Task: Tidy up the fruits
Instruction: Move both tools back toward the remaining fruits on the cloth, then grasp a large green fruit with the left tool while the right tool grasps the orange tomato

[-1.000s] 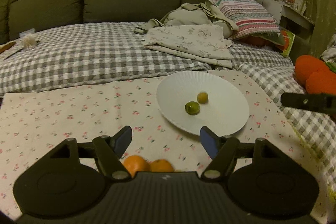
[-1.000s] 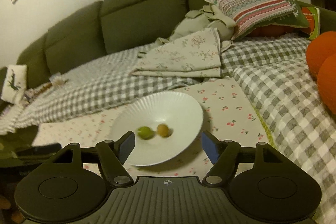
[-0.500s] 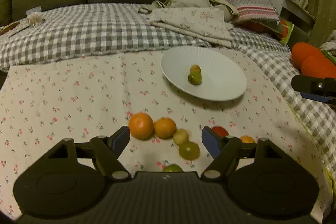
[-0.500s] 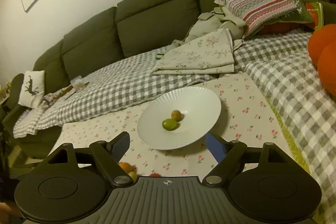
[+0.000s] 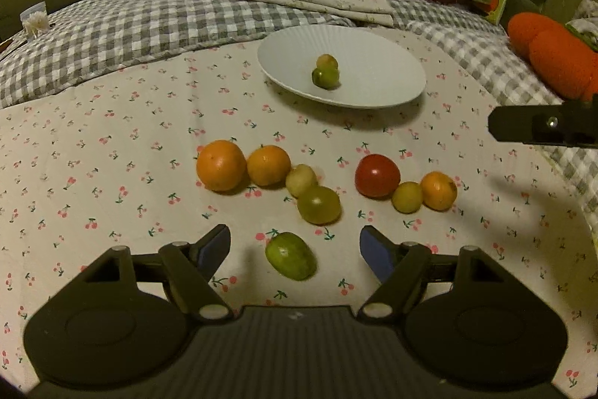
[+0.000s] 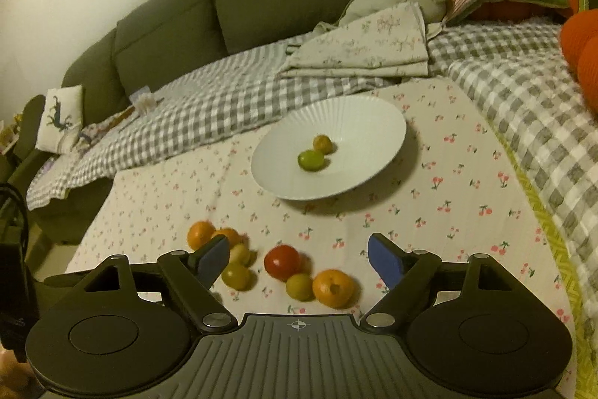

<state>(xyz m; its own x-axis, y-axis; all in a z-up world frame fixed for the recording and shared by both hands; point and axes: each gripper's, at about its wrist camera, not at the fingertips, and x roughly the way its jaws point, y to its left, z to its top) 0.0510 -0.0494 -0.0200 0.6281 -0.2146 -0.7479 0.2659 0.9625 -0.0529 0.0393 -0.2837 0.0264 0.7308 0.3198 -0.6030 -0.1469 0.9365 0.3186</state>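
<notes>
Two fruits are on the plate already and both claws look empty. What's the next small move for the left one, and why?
Probably ease the left claw down and forward around the green fruit, then close. Its jaws are open with nothing pressed between them, and that fruit lies alone on the cloth right between the tips, apart from the other loose fruit. The white plate beyond has bare room.

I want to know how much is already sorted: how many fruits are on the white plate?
2, both near the middle of the white plate: a green fruit and a small yellowish fruit touching it just behind. The rest lie on the cloth.
</notes>
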